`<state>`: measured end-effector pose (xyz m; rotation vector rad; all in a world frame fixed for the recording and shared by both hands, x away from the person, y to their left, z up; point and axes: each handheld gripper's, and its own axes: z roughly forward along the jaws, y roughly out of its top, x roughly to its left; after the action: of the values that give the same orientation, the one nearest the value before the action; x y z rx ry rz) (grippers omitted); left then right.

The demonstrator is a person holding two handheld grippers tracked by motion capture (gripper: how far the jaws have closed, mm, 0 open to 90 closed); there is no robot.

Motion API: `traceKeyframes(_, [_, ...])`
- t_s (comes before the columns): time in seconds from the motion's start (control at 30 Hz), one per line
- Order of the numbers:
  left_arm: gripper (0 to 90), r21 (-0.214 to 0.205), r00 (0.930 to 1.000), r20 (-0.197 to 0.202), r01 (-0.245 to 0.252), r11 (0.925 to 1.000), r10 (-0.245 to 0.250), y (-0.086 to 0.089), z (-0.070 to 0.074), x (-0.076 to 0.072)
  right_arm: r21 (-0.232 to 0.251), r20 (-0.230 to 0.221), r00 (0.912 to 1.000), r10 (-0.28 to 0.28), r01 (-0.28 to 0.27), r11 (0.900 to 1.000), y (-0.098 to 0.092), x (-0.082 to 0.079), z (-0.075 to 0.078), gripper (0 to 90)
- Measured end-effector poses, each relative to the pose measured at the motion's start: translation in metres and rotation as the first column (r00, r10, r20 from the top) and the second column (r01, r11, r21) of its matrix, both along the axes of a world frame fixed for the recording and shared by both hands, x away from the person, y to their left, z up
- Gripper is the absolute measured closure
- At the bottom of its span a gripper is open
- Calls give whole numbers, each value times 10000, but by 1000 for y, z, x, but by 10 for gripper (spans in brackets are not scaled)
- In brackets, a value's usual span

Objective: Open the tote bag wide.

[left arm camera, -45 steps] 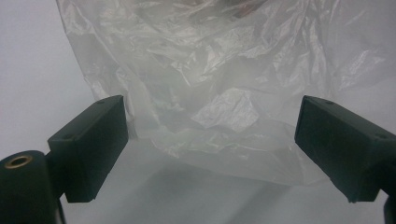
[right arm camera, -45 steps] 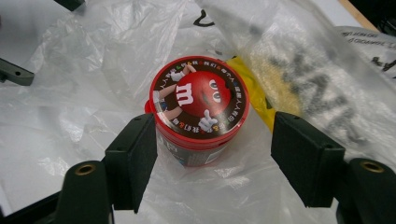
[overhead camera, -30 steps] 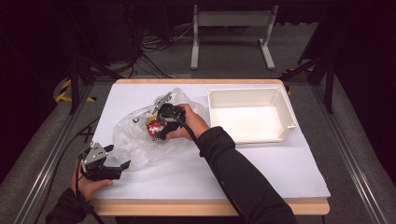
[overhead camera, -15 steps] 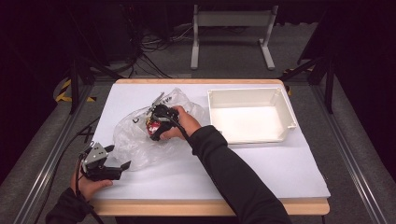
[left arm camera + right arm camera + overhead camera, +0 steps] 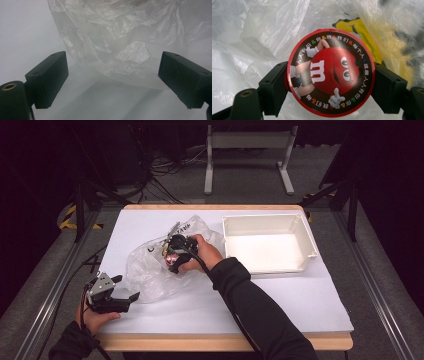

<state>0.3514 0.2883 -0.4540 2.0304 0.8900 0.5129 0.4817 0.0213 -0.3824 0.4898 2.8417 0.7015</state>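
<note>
The right gripper holds a round red candy tin tight between its two jaws, inside the crinkly clear plastic bag in the middle of the white table. The left gripper rests near the table's front left corner, its jaws wide apart with the bag's edge lying loose between them. The white tray sits just right of the bag. The near right part of the table is bare. Dark floor and cables lie beyond.

Black long sleeve at lower centre; black left gripper at lower left bears a grey three-cornered plate, apparently screwed. Brass-coloured screw beside blocky black jaws.
</note>
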Motion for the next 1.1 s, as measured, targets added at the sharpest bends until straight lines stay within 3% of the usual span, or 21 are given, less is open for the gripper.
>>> traceKeyframes(0.37, [107,209,9998,-51,180,9996,-179,-6,0,4,-175,18,10000,-52,53,9998,-8,-10,1,226])
traceKeyframes(0.47, [109,110,9998,85,198,9997,-199,-6,4,3,-234,-75,10000,-39,37,9997,-8,-10,1,224])
traceKeyframes(0.6, [109,-328,9986,406,338,9989,-324,-8,14,0,-245,-88,9999,-140,138,9996,-9,-8,3,223])
traceKeyframes(0.67, [109,-418,9976,524,470,9980,-448,-12,18,-1,-187,-16,9998,-173,172,9997,-10,-8,3,222])
traceKeyframes(0.73, [109,-342,9971,584,505,9981,-484,-16,20,1,246,45,9995,-322,321,9992,-12,-6,7,217])
traceKeyframes(0.83, [110,-372,9972,534,550,9978,-530,-20,21,6,294,41,9997,-243,242,9993,-12,-6,11,227])
traceKeyframes(0.87, [113,-185,9967,640,508,9985,-495,-24,22,10,131,92,9998,-191,190,9997,-10,-8,11,229])
traceKeyframes(1.07, [117,47,9971,461,609,9981,-610,-30,19,22,-50,21,9998,-174,174,9998,-8,-7,10,228])
traceKeyframes(1.1, [116,213,9980,281,567,9982,-573,-31,16,27,-491,-154,9997,-212,204,9986,-6,-6,6,221])
